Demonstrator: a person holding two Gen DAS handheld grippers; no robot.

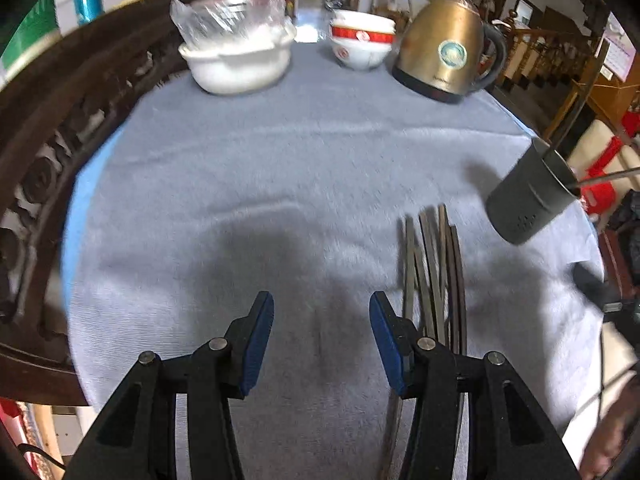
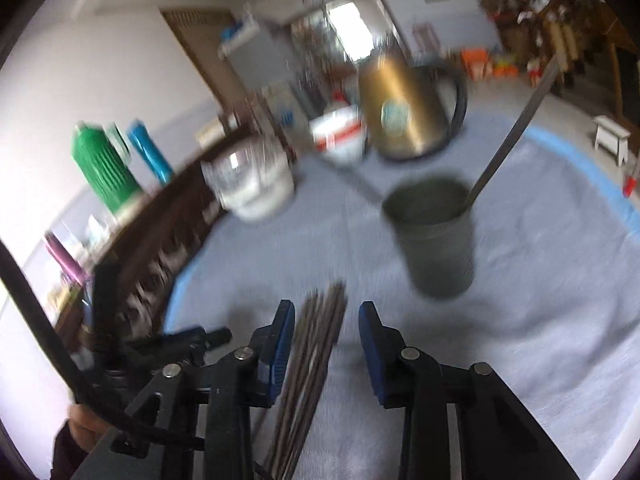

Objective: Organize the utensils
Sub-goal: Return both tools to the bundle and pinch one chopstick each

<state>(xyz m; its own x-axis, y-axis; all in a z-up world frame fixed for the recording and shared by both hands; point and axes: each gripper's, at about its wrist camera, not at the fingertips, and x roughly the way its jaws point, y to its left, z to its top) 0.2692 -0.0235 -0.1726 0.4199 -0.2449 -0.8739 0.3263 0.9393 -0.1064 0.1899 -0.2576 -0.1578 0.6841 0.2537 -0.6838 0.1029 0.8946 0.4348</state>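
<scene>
A table [image 1: 240, 168] covered with a grey-blue cloth carries a white pot [image 1: 238, 60] with clear plastic over it, stacked red-banded bowls [image 1: 362, 46], a gold kettle [image 1: 444, 52], a dark utensil cup [image 1: 528, 196] and a bundle of chopsticks [image 1: 434, 264].

Far ahead of the left gripper, a white casserole dish [image 1: 236, 66] with crinkled clear plastic [image 1: 228, 12] bunched on top stands at the back of the desk. Ahead and a little to the right sits a stack of white bowls with a red band [image 1: 362, 42], and further right, just beside them, a brass-coloured electric kettle [image 1: 444, 52] on a dark base with a black handle. A grey-blue cloth [image 1: 280, 168] covers the desk. To the left runs a dark carved wooden rail [image 1: 44, 152]. From the right gripper, well off to the left, a green flask [image 2: 102, 170] and a blue bottle [image 2: 150, 152] stand beyond that rail.
</scene>
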